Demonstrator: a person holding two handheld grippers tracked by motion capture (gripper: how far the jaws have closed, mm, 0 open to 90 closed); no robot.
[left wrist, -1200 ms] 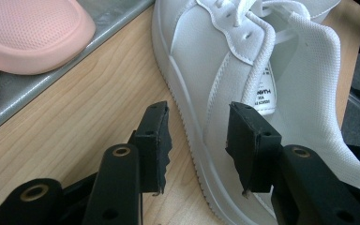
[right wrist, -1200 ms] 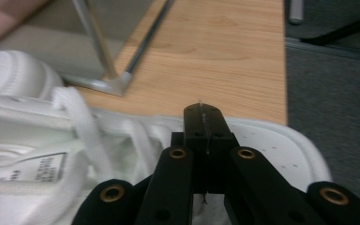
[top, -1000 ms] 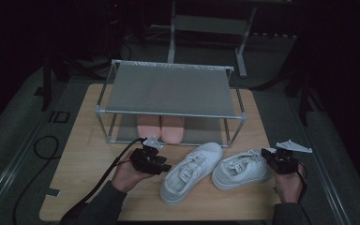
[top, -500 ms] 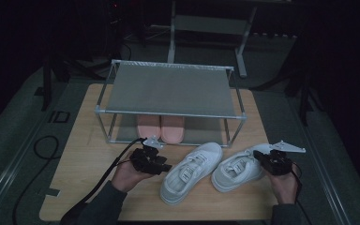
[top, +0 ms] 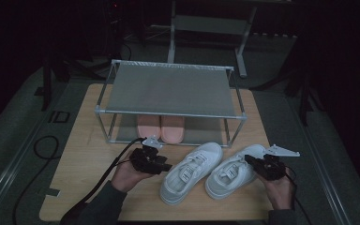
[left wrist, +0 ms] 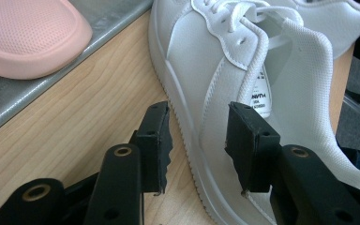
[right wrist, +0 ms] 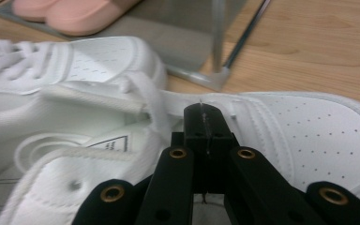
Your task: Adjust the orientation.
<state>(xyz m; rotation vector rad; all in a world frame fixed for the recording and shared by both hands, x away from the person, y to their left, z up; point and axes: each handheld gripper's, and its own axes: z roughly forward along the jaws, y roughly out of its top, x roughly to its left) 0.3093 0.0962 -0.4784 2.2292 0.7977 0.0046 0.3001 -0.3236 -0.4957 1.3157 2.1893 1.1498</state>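
Two white sneakers near table's front edge, before shoe rack (top: 168,89).

Left sneaker (top: 190,171): light, soft upper, stiffer sole. Left hand-held gripper (left wrist: 197,136) part open, straddling its side wall, pads not pressing.

Right sneaker (right wrist: 281,126): right hand-held gripper (right wrist: 205,123) fully closed, pinching its collar edge, best hold.

the rack (top: 171,89) stands at the table's (top: 82,154) far middle with the slippers (top: 161,128) on its lower shelf, the two sneakers (top: 192,171) side by side just before the rack's right half.

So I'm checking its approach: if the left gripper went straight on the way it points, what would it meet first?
Probably the side wall of the left white sneaker; the left gripper has its open jaws already straddling it.
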